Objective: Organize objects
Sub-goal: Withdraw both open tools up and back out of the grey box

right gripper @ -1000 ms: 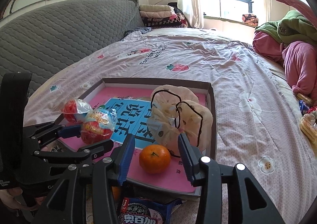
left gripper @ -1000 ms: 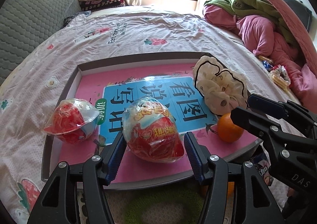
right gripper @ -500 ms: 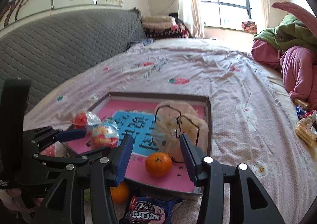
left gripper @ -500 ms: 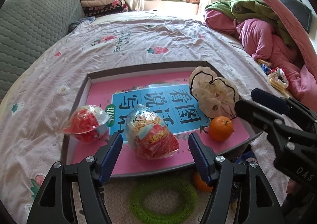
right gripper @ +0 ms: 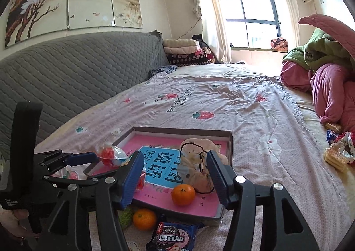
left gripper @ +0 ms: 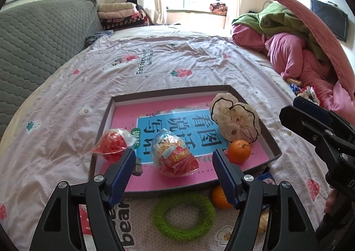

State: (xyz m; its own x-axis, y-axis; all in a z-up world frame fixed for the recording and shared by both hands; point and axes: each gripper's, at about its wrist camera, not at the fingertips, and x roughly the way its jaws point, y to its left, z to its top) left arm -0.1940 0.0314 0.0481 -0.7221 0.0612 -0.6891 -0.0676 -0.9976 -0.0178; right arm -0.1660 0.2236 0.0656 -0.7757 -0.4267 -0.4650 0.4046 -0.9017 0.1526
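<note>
**Four things in the box, several left on the bed**

We count four items already lying in the shallow box (left gripper: 274,151): a wrapped egg-shaped snack (left gripper: 175,157) straight ahead of our left gripper (left gripper: 174,175), a red wrapped one (left gripper: 112,143) beyond that gripper's left finger at the box's near corner, an orange (right gripper: 183,194) just ahead of our right gripper (right gripper: 175,181), and a cream drawstring pouch (right gripper: 197,162) touching the orange from behind. The box has dark low walls and a pink printed floor with a blue panel of large characters; it sits flat on the flowered bedsheet (left gripper: 177,62).

Neither gripper holds anything. Both sets of jaws are opening, the left spread wide with the snack beyond its tips, the right likewise apart with the orange past its pads.

We judge the job partly done. Below and nearer than the box, under our grippers, a green fuzzy ring (left gripper: 184,213), a second orange (right gripper: 144,218) and a blue biscuit packet (right gripper: 175,237) lie on the sheet. Far to the right of the right gripper, more small packets (right gripper: 335,157) lie beside the pink bedding.
</note>
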